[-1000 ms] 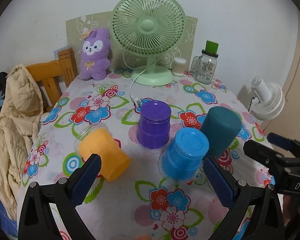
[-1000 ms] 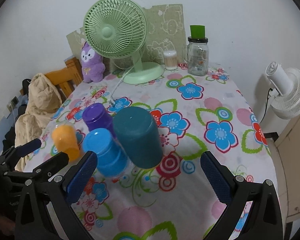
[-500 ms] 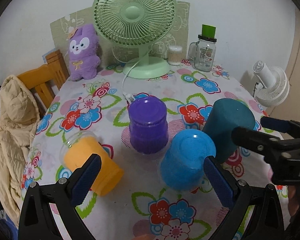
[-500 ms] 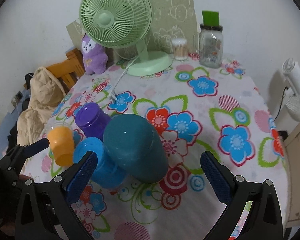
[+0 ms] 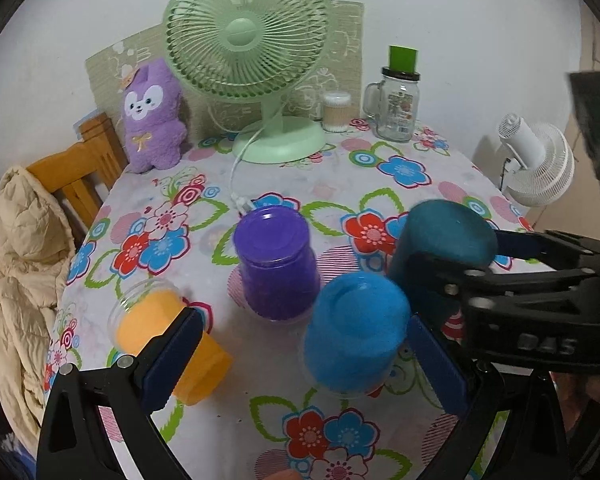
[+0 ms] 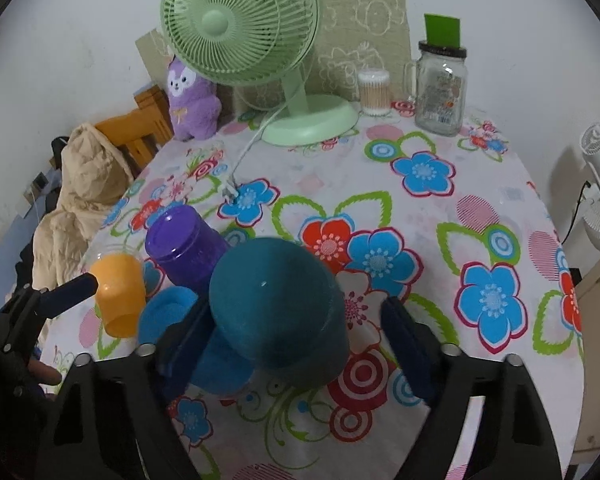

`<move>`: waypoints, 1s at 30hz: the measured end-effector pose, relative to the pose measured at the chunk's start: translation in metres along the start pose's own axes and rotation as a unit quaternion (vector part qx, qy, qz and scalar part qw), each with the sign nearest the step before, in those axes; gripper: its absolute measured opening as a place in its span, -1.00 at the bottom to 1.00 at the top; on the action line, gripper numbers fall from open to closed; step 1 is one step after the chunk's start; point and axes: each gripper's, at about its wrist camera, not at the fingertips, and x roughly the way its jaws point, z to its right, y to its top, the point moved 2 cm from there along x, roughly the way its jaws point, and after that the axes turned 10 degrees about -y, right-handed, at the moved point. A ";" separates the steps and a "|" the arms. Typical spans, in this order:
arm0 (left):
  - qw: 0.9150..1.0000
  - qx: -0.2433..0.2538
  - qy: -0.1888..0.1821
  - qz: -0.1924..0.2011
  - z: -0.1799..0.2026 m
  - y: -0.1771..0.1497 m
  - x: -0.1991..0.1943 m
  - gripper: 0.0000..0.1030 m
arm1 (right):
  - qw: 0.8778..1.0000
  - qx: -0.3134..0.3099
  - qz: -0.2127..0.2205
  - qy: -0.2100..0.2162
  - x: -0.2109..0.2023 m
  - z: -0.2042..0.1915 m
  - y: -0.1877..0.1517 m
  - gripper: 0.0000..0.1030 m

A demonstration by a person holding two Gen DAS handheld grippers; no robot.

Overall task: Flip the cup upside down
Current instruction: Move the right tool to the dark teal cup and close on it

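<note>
Several plastic cups stand mouth-down on the floral tablecloth: a teal cup (image 6: 278,312) (image 5: 444,240), a blue cup (image 5: 354,330) (image 6: 168,312), a purple cup (image 5: 276,260) (image 6: 184,248). An orange cup (image 5: 168,344) (image 6: 120,292) lies on its side. My right gripper (image 6: 296,336) is open, its fingers on either side of the teal cup, not visibly pressing it. My left gripper (image 5: 300,360) is open, with the blue cup between its fingers and the orange cup behind its left finger.
A green desk fan (image 5: 248,60), its cable and plug (image 5: 240,202), a purple plush (image 5: 150,116), a cotton-swab jar (image 5: 336,111) and a glass mug jar (image 5: 398,108) stand at the table's back. A wooden chair with a beige coat (image 5: 20,260) is left; a white fan (image 5: 536,164) is right.
Both grippers moved forward toward the cups. The right gripper's fingers now straddle the teal cup and have narrowed. The cups have not moved.
</note>
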 end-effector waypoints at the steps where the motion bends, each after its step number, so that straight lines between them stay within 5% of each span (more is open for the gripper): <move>1: 1.000 0.004 0.001 -0.001 0.002 0.000 0.001 1.00 | 1.000 -0.003 -0.003 0.001 0.002 -0.001 0.000 0.49; 3: 1.000 0.006 0.001 -0.003 0.004 0.000 0.001 1.00 | 1.000 -0.012 -0.007 0.004 0.004 -0.005 -0.001 0.33; 30: 0.999 -0.007 -0.020 0.024 0.015 -0.032 -0.055 1.00 | 0.999 -0.009 0.034 -0.034 -0.065 -0.002 -0.037 0.28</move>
